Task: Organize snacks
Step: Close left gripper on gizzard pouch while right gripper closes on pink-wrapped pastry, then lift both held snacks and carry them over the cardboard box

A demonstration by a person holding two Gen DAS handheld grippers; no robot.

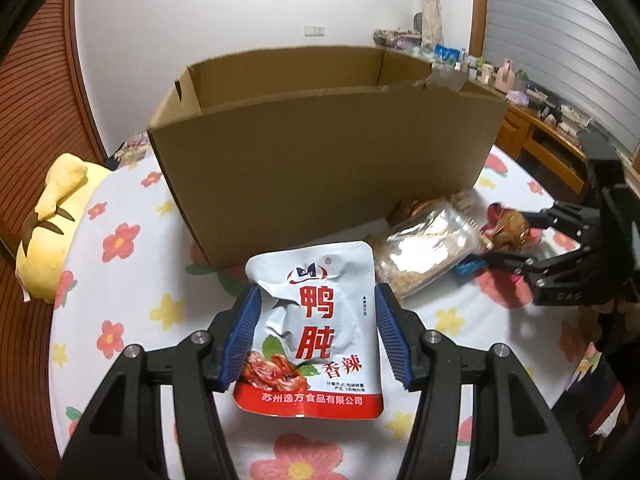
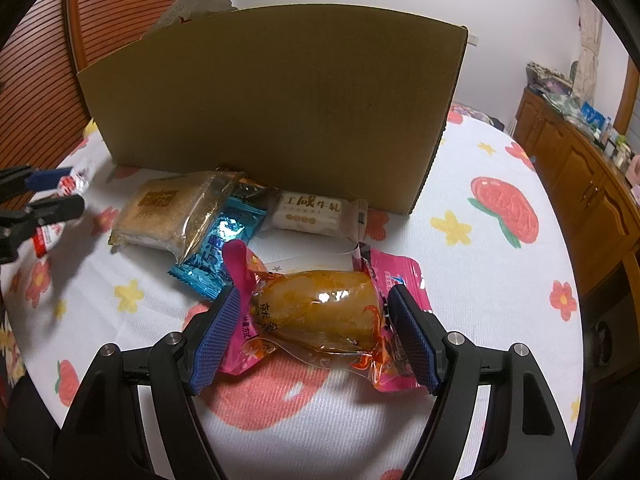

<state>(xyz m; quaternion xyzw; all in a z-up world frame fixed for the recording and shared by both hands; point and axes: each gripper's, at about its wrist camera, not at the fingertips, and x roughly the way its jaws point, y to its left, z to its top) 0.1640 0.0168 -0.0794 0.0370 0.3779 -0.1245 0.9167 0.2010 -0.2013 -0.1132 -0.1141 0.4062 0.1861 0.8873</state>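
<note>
**Both grippers on a snack, box right behind**

Left gripper (image 1: 316, 336) is clamped on the white duck-gizzard pouch (image 1: 316, 320), right gripper (image 2: 316, 332) pinches the pink-wrapped meat snack (image 2: 324, 312). Beyond those: blue candy (image 2: 216, 252), clear-wrapped cake (image 2: 172, 216), nougat bar (image 2: 316, 214), all on the flowery tablecloth (image 2: 480, 280) against the open cardboard box (image 2: 280, 108).

A home bedroom: floral bedsheet (image 2: 500, 152), plush pillow (image 1: 52, 224), wooden dresser (image 2: 580, 176).
</note>
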